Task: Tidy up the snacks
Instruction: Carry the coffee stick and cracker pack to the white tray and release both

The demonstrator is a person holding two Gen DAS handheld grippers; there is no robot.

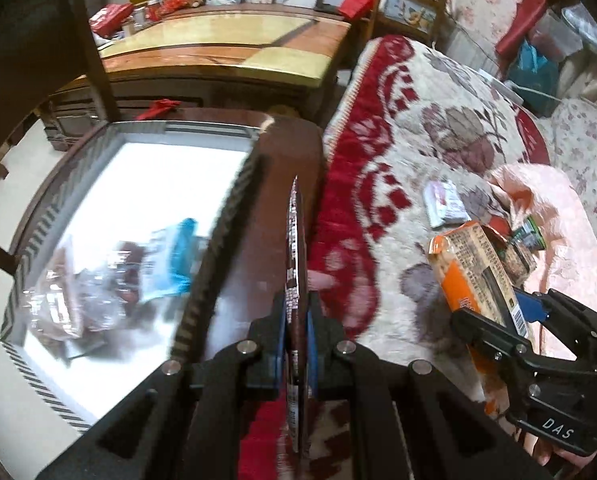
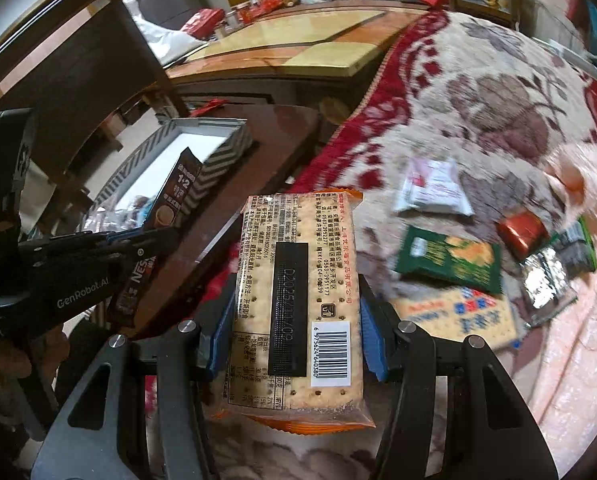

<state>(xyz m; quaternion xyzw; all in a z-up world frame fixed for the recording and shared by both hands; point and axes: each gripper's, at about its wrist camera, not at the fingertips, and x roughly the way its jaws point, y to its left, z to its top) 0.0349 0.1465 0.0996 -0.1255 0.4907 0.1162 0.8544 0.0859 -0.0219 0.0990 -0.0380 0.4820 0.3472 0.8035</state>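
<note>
My left gripper point(image 1: 296, 328) is shut on a dark brown Nescafe coffee sachet point(image 1: 296, 264), held edge-on beside the white box with striped rim point(image 1: 218, 216). The sachet also shows in the right wrist view point(image 2: 166, 216), with the left gripper point(image 2: 138, 240) clamped on it. My right gripper point(image 2: 294, 332) is shut on an orange cracker pack point(image 2: 298, 292), held over the bed; the pack shows in the left wrist view point(image 1: 478, 276). The box point(image 2: 218, 152) holds several wrapped snacks point(image 1: 98, 280). More snack packets lie on the blanket point(image 2: 450, 260).
The box sits on a dark wooden stool point(image 1: 294, 148) beside the bed with a red-and-cream floral blanket point(image 1: 398, 152). A pink quilt point(image 2: 570, 340) lies at right. A wooden table point(image 1: 226, 44) and a dark chair point(image 2: 70, 68) stand behind.
</note>
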